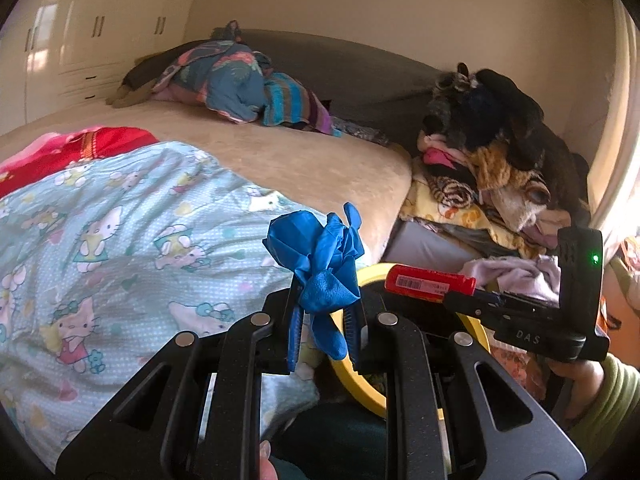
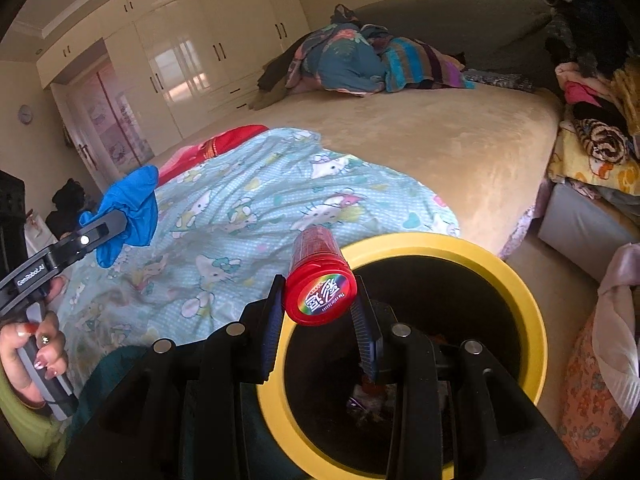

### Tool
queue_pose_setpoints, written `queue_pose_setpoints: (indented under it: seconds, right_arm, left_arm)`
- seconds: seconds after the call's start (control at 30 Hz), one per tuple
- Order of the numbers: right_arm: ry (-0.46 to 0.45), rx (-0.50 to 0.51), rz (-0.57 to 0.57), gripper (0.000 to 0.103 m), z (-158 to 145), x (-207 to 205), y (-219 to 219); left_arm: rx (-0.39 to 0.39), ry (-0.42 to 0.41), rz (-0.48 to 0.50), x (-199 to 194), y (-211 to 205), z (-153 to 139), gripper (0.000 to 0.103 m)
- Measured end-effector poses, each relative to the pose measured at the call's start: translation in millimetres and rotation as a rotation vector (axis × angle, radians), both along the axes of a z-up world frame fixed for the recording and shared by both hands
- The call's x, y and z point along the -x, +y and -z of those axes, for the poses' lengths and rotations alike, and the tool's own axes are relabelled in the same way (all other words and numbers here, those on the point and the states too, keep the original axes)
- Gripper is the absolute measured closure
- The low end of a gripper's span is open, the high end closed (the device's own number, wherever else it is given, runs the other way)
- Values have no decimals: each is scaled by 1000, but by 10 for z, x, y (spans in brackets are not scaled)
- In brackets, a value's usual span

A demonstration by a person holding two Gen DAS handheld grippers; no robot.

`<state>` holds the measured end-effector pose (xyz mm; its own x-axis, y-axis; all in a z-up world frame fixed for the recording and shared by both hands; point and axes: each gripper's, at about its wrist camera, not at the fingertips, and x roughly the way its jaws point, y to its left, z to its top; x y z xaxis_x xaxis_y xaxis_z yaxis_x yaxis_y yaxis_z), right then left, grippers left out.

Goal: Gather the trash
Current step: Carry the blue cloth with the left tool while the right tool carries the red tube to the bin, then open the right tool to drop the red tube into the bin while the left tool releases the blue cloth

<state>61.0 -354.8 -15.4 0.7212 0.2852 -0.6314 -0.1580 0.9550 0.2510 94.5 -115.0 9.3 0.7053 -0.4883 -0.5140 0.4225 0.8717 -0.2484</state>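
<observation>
Left tongs [image 1: 326, 320] clamped on a crumpled blue glove [image 1: 320, 264]; glove bunches above the pads, one limp end hanging below. Right tongs [image 2: 320, 316] clamped on a red tube-shaped container [image 2: 316, 280], long axis running away from the camera toward the bed [image 2: 460, 152], red cap end facing the lens.

Container sits just above the near rim of a yellow-rimmed bin [image 2: 516, 280]. Bin dark inside; some scraps at the bottom, too dim to identify.

Cap label rainbow-coloured with large characters and a small line reading "The color tastes". Barcode sticker on the tube's side in the left view. Left handle reads "GenRobot.AI"; right handle reads "DAS".

Cartoon-cat sheet [image 2: 240, 216] covers the near bed.
</observation>
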Motion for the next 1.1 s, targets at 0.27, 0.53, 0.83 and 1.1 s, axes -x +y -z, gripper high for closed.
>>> queue_pose_setpoints:
  seconds: [0.27, 0.53, 0.83, 1.1]
  right_arm:
    - [32, 14, 65, 72, 139, 128, -299]
    - [80, 12, 133, 72, 326, 148, -526]
    - [134, -5, 158, 72, 563, 117, -652]
    - [180, -28, 159, 66, 709, 101, -687]
  left_arm:
    - [-38, 21, 78, 80, -348, 127, 90]
    - [-92, 35, 151, 144, -696, 301, 90]
    - [-136, 98, 201, 57, -928, 552, 89]
    - [-205, 172, 228, -104, -1163, 836, 81]
